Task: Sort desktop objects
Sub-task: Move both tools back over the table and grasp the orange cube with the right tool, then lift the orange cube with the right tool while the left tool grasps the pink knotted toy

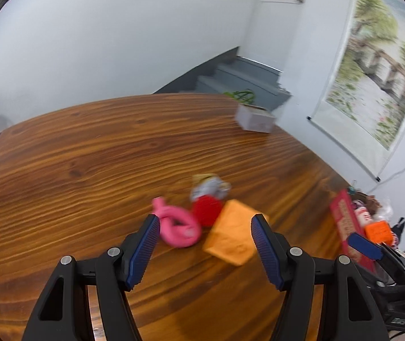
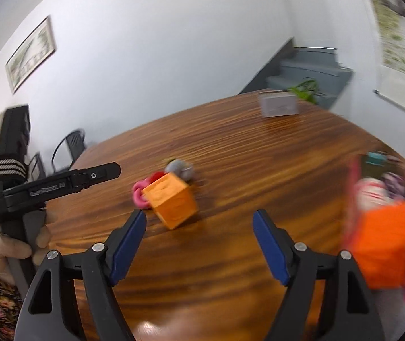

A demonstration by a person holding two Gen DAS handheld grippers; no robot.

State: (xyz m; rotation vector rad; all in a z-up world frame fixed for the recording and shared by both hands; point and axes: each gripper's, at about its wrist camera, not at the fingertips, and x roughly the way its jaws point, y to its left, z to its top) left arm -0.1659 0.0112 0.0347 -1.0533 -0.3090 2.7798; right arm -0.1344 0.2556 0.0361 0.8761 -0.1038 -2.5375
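Orange cube (image 1: 232,231) — btwn left claw (image 1: 204,228) tips

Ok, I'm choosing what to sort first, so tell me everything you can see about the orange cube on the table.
The orange cube looks like soft foam or rubber, with faint embossed marks on its faces that are too blurred to read. It sits tilted on the wooden table, apparently tipped on an edge. Behind it cluster a pink ring toy, a red object and a grey item; whether they touch it is unclear. Neither claw holds it: the open left claw is just in front of it.
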